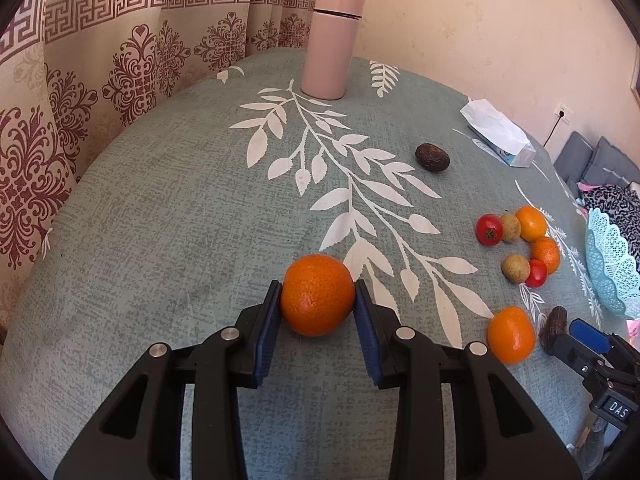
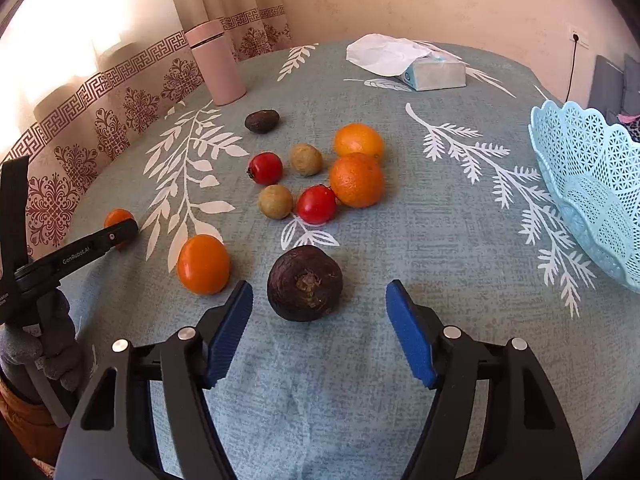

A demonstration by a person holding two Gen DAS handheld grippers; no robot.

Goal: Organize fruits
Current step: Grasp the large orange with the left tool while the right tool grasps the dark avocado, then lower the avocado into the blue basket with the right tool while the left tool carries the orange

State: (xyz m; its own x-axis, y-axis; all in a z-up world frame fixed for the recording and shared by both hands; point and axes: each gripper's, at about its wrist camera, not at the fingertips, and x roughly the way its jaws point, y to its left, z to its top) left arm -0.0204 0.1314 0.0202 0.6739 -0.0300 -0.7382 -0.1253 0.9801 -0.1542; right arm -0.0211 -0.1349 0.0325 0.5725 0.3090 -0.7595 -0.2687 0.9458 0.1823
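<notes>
Left wrist view: the left tool (image 1: 316, 300) is clamped on an orange (image 1: 317, 294) resting on the desk (image 1: 180, 220). The right tool (image 2: 318, 320) stands open around a dark fruit (image 2: 305, 283), untouched. Grasping stage; next, probably lift toward the basket (image 2: 592, 184).

Sunlit patterned curtains (image 1: 80, 92) hang beside a cream wall (image 1: 480, 20) with 1 socket (image 2: 576, 36).

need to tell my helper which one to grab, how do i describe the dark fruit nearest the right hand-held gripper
Start at the blue lace basket on the table's right edge and look left, past the white leaf print. The dark fruit lies alone in front of the open blue pads, nearly black and wrinkled, with a rough stem scar, unlike the smooth orange beside it.
</notes>
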